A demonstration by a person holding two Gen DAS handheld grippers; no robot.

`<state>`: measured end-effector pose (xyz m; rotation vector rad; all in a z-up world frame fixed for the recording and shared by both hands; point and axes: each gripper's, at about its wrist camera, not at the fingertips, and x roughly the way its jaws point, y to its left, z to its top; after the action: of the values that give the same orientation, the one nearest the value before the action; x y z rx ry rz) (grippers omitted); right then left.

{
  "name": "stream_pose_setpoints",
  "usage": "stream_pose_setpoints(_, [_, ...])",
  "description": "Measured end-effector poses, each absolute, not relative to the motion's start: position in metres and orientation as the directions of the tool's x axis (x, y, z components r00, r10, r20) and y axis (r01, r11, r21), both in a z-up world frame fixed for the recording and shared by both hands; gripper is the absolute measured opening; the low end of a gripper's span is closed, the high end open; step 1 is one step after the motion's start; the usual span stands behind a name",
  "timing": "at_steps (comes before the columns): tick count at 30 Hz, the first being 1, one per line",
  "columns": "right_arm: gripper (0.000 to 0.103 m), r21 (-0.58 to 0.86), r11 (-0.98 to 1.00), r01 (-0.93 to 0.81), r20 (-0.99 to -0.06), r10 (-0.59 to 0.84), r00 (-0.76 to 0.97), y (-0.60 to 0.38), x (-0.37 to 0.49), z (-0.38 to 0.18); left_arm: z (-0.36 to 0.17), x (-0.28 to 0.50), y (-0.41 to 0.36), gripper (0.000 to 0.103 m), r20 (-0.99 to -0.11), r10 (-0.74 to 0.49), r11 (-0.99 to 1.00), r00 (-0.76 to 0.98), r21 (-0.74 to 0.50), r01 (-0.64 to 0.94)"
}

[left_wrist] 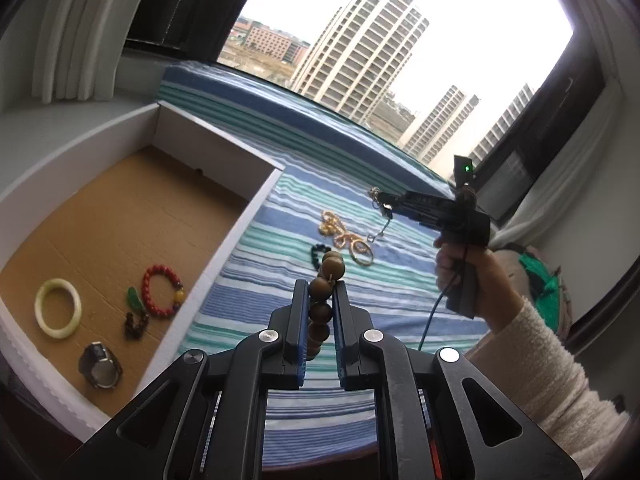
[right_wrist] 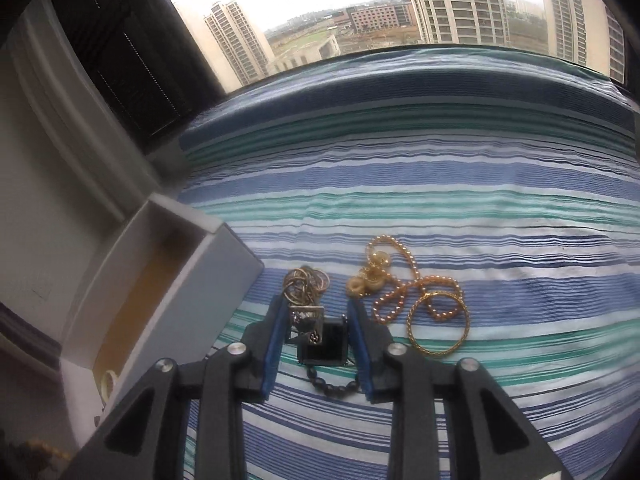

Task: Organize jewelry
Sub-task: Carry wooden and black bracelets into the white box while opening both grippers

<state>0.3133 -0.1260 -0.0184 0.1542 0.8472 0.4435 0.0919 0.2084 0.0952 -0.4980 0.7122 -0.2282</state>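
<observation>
My left gripper [left_wrist: 320,292] is shut on a brown wooden bead bracelet [left_wrist: 326,284], held above the striped cloth [left_wrist: 280,240] just right of the white box [left_wrist: 240,232]. In the box lie a pale jade bangle [left_wrist: 58,308], a red bead bracelet [left_wrist: 162,290], a green pendant [left_wrist: 134,300] and a watch [left_wrist: 100,366]. My right gripper [right_wrist: 318,316] holds a black square pendant [right_wrist: 324,344] with a silver charm [right_wrist: 306,314] between its fingers; a thin chain tangle [right_wrist: 304,284] lies beyond. A gold bead necklace [right_wrist: 400,280] and gold bangle [right_wrist: 438,326] lie to its right.
A black bead bracelet [right_wrist: 334,388] lies under the right gripper. The cloth runs back to a large window [left_wrist: 400,40]. White wall panels [left_wrist: 72,32] stand behind the box. A green bag [left_wrist: 548,296] sits at the far right.
</observation>
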Motion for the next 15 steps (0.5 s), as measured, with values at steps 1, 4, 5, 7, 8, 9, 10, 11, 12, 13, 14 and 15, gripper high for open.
stream_pose_setpoints(1, [0.031, 0.311, 0.886, -0.343, -0.674, 0.46, 0.578, -0.117, 0.309, -0.008, 0.105, 0.092, 0.216, 0.009, -0.561, -0.348, 0.866, 0.752, -0.5, 0.028])
stream_pose_setpoints(4, [0.031, 0.333, 0.842, -0.425, -0.632, 0.534, 0.561, -0.084, 0.295, 0.02, 0.126, 0.098, 0.243, 0.009, -0.556, -0.268, 0.889, 0.787, -0.457, -0.02])
stream_pose_setpoints(5, [0.031, 0.345, 0.821, -0.454, -0.62, 0.563, 0.547, -0.07, 0.29, 0.026, 0.131, 0.101, 0.252, 0.009, -0.558, -0.24, 0.895, 0.794, -0.444, -0.041])
stream_pose_setpoints(7, [0.031, 0.365, 0.778, -0.511, -0.6, 0.616, 0.51, -0.038, 0.282, 0.036, 0.132, 0.11, 0.272, 0.009, -0.566, -0.193, 0.897, 0.802, -0.433, -0.09])
stream_pose_setpoints(8, [0.031, 0.37, 0.758, -0.537, -0.593, 0.638, 0.492, -0.02, 0.28, 0.039, 0.13, 0.115, 0.282, 0.009, -0.573, -0.177, 0.895, 0.8, -0.432, -0.112])
stream_pose_setpoints(9, [0.031, 0.371, 0.739, -0.563, -0.589, 0.656, 0.472, -0.002, 0.275, 0.041, 0.126, 0.12, 0.292, 0.009, -0.583, -0.159, 0.892, 0.797, -0.431, -0.137])
stream_pose_setpoints(10, [0.031, 0.37, 0.721, -0.586, -0.589, 0.67, 0.452, 0.016, 0.272, 0.04, 0.121, 0.126, 0.302, 0.009, -0.595, -0.14, 0.888, 0.792, -0.429, -0.165])
stream_pose_setpoints(11, [0.031, 0.368, 0.705, -0.606, -0.59, 0.681, 0.434, 0.034, 0.269, 0.039, 0.115, 0.131, 0.311, 0.009, -0.608, -0.125, 0.885, 0.784, -0.426, -0.19])
stream_pose_setpoints(12, [0.031, 0.365, 0.69, -0.625, -0.594, 0.689, 0.414, 0.055, 0.266, 0.036, 0.108, 0.137, 0.32, 0.009, -0.622, -0.109, 0.881, 0.775, -0.421, -0.215])
stream_pose_setpoints(13, [0.031, 0.361, 0.675, -0.643, -0.599, 0.696, 0.395, 0.073, 0.263, 0.032, 0.1, 0.143, 0.328, 0.009, -0.638, -0.091, 0.877, 0.765, -0.415, -0.242])
stream_pose_setpoints(14, [0.031, 0.355, 0.663, -0.658, -0.606, 0.7, 0.378, 0.09, 0.262, 0.026, 0.091, 0.148, 0.335, 0.009, -0.656, -0.075, 0.874, 0.751, -0.406, -0.267])
stream_pose_setpoints(15, [0.031, 0.349, 0.653, -0.672, -0.615, 0.701, 0.361, 0.107, 0.26, 0.019, 0.081, 0.153, 0.342, 0.009, -0.674, -0.061, 0.872, 0.737, -0.394, -0.289])
